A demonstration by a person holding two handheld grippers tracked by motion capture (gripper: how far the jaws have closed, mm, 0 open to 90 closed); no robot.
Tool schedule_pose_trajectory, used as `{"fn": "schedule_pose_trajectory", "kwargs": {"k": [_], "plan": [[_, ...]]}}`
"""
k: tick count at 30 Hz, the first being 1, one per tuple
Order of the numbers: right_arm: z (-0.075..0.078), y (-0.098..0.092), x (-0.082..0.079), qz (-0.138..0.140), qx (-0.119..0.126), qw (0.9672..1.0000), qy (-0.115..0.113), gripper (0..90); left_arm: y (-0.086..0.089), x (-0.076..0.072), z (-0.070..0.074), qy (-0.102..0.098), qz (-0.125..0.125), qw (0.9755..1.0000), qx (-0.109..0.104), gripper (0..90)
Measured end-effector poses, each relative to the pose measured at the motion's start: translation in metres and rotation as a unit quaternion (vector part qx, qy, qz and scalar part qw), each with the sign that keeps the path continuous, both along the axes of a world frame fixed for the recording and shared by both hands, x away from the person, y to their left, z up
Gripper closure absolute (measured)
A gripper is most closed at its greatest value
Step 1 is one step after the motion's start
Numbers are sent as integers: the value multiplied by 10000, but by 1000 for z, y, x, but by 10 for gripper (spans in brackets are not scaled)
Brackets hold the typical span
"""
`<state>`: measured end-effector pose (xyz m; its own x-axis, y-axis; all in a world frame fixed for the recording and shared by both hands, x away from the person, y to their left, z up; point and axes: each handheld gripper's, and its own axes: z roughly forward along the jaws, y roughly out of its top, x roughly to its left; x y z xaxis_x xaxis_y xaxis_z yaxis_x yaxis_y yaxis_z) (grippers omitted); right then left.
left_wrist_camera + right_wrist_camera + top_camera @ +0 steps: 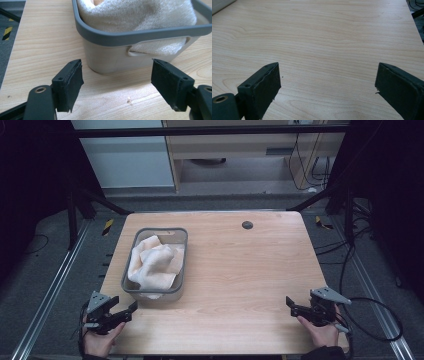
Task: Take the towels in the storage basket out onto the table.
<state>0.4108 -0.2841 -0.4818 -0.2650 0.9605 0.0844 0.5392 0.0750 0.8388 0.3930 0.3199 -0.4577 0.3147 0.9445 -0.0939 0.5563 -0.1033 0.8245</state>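
Surface is pale wood-grain laminate, smooth, slight sheen. Basket near its left edge is matt grey plastic, darker rim. Towel in it is cream terry cloth, nubbly. Pads on my left claw are matt black rubber, frayed edges.

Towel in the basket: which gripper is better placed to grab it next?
Probably left. The left gripper sits open just short of the basket holding the towel; the right gripper, also open, faces bare table.
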Motion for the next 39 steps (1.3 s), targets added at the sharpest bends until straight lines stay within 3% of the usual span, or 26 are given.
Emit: {"fn": "schedule_pose_trajectory", "kwargs": {"k": [5,12,39], "plan": [[-1,1,0,14,-30,10000,56,66,0,-2,6,-45,-52,10000,-45,248],[-1,2,1,25,-78,10000,34,64,1,-4,18,-268,-81,9995,-122,254],[-3,4,1,84,-199,9997,76,60,-3,4,52,-384,-227,9989,-171,249]]}}
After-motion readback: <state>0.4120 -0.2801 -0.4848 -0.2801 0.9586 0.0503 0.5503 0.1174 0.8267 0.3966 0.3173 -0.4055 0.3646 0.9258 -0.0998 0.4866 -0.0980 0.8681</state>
